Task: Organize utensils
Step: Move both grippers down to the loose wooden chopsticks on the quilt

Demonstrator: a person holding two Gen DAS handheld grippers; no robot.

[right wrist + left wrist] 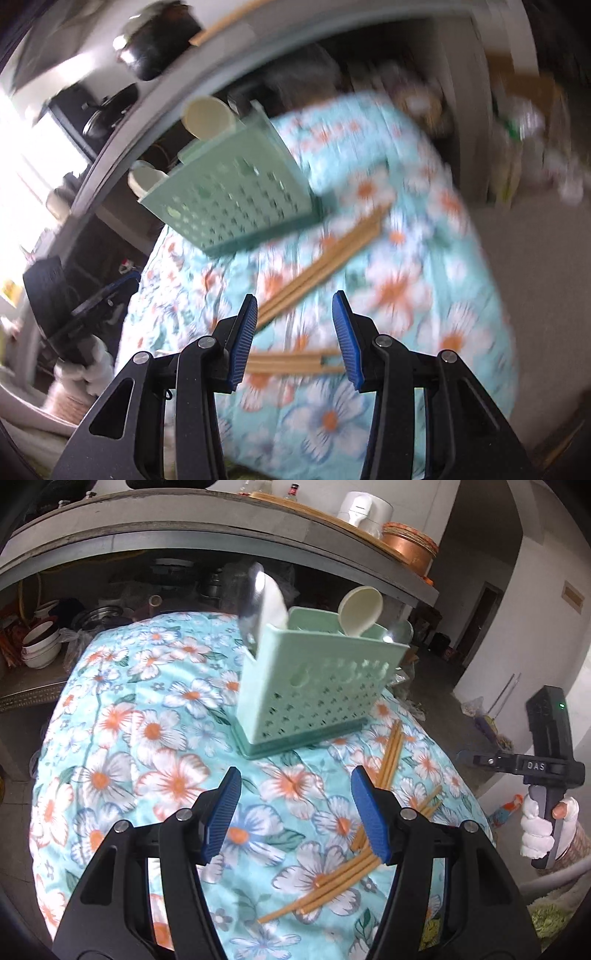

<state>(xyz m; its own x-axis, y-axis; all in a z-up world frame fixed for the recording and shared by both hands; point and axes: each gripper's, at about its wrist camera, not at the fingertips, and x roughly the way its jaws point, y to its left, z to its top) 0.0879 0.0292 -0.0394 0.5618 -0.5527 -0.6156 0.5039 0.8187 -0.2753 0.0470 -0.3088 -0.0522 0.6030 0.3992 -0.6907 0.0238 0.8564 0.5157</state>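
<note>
Left hand-held gripper (295,812): jaws stood apart with nothing between the blue pads, poised over the floral cloth (155,738).
Right hand-held gripper (294,336): jaws parted and empty too, pads touching nothing; that view was smeared with blur.
Right hand (543,827): in the left wrist view, white-gloved fingers wrapped the black handle, off the table's right edge.
Chopsticks, near bundle (332,882): tan sticks fanned on the cloth, just beside the left gripper's right pad, partly hidden behind it.
Chopsticks, far pair (391,753): lay angled on the cloth, their upper ends close to the holder's base.
Chopsticks under right gripper (291,360): a few lay crosswise below the gap between its pads.
Utensil holder (317,698): mint-green, perforated, upright on the table beyond both grippers.
Cream spoon (360,609): bowl up, standing in the holder.
Metal utensil (255,602): shiny, leaning out of the holder's left corner.
Shelf (221,535): curved above the table, carrying a copper pot (406,546).
</note>
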